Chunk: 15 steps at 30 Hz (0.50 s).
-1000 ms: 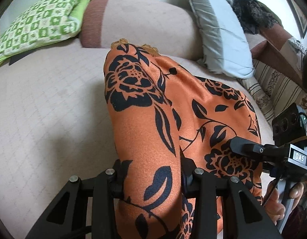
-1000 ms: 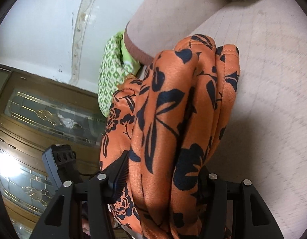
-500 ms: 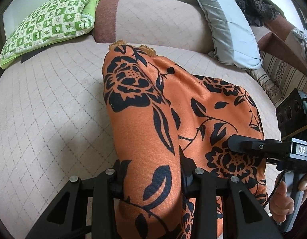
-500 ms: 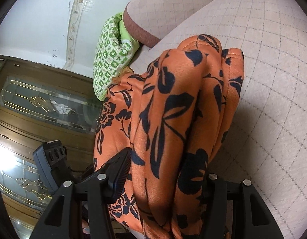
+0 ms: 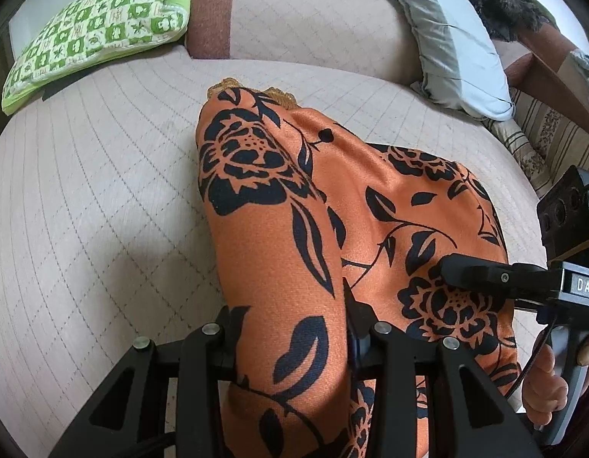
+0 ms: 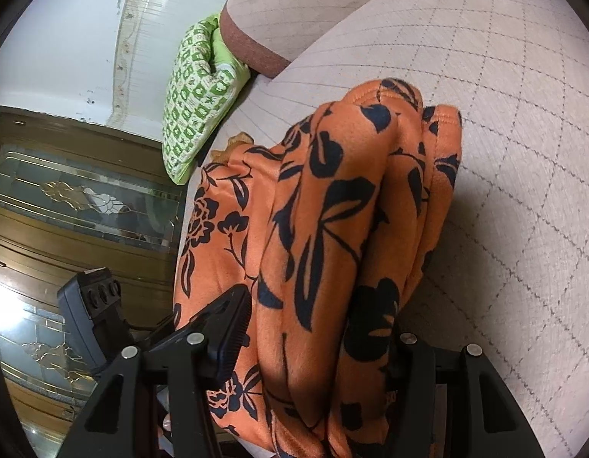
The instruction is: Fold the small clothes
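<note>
Left tongs [image 5: 292, 337] and right tongs [image 6: 317, 339] — each clenched on the orange floral garment [image 5: 332, 206] bunched between its fingers.

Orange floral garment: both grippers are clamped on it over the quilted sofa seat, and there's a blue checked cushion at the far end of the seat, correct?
Not quite: the cushion is green and white checked, not blue, as the left wrist view shows. The rest holds: the left gripper and the right gripper are both clamped on the orange floral garment over the quilted sofa seat.

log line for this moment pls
task: fold clothes | left gripper: shut on cloth | right gripper: shut on cloth | surface: sofa
</note>
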Tool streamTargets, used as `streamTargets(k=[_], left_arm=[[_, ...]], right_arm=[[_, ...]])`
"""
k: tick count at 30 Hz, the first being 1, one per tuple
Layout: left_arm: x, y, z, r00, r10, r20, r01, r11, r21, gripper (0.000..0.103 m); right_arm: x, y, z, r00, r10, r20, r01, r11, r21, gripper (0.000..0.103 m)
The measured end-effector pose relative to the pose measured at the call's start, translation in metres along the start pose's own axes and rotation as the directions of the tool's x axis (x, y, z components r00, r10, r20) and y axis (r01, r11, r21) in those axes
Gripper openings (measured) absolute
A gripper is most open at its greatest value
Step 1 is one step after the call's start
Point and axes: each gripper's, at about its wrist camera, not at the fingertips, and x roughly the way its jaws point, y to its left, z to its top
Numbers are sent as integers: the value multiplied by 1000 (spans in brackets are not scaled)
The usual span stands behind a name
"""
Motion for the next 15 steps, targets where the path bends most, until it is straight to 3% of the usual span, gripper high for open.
streamTargets(k=[7,15], left_arm=[[5,5,-3,1000,28,-12,-28,999,-20,51],[8,9,-7,994,110,-12,-110,993,-36,78]], right_arm=[[5,-6,2,1000,-9,2,9,1000,18,57],[9,-19,-2,998,-53,-13,54,997,53,58]])
